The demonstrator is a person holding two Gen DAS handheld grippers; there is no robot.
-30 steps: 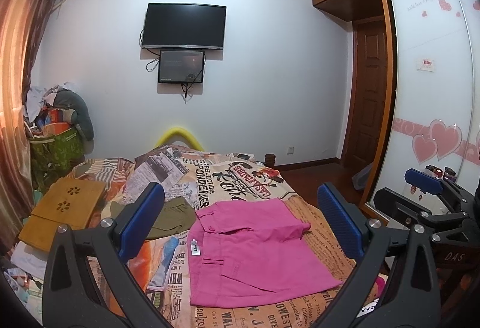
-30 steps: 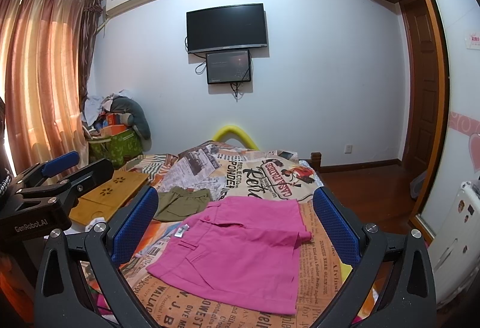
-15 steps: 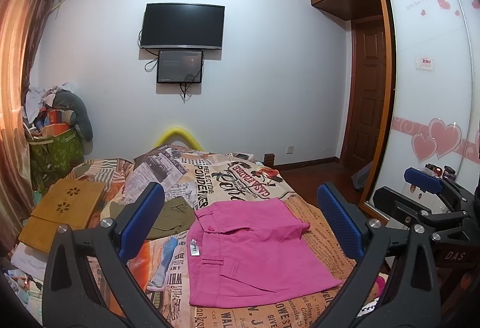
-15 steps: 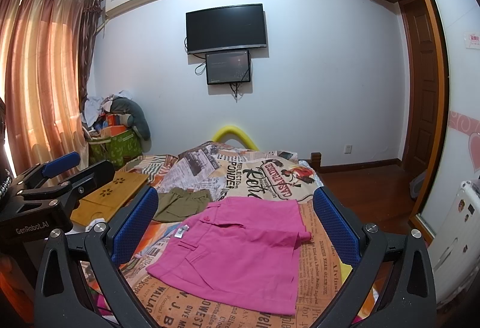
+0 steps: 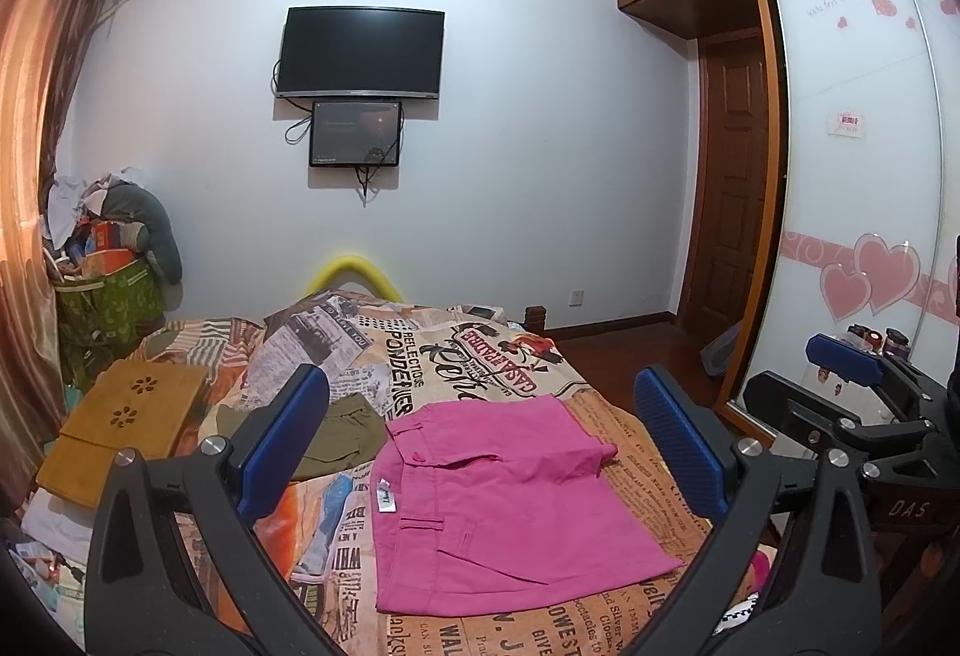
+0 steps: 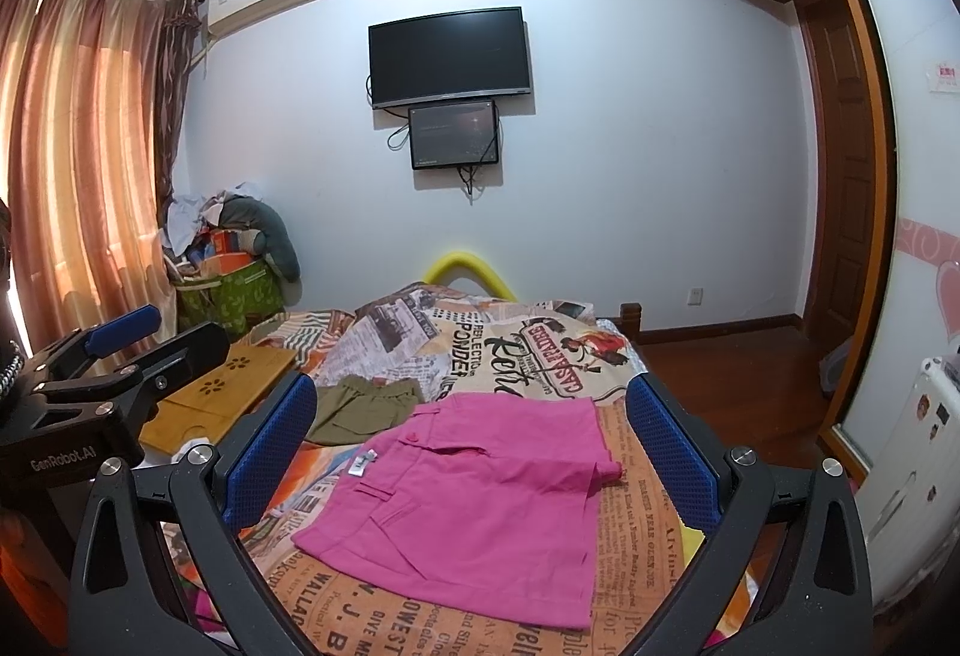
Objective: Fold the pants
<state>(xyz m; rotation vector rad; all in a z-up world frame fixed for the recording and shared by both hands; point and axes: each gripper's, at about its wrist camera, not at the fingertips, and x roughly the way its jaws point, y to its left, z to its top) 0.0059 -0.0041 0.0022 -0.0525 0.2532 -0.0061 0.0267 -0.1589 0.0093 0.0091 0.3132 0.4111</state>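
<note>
Pink pants (image 5: 498,500) (image 6: 474,500) lie flat on the newspaper-print bedspread (image 5: 432,356) (image 6: 498,350), folded into a compact shape with the waistband and a white tag on the left. My left gripper (image 5: 480,446) hovers above the near side of the bed, open, blue pads wide apart with nothing between them. My right gripper (image 6: 474,452) is likewise open and held above the pants. Each gripper also shows at the edge of the other's view.
Olive-green shorts (image 5: 339,434) (image 6: 366,407) lie left of the pink pants. A wooden lap tray (image 5: 126,422) (image 6: 216,398) rests on the bed's left side. A cluttered green basket (image 5: 108,302) stands by the curtain; a wardrobe (image 5: 864,212) and a door (image 5: 729,182) are on the right.
</note>
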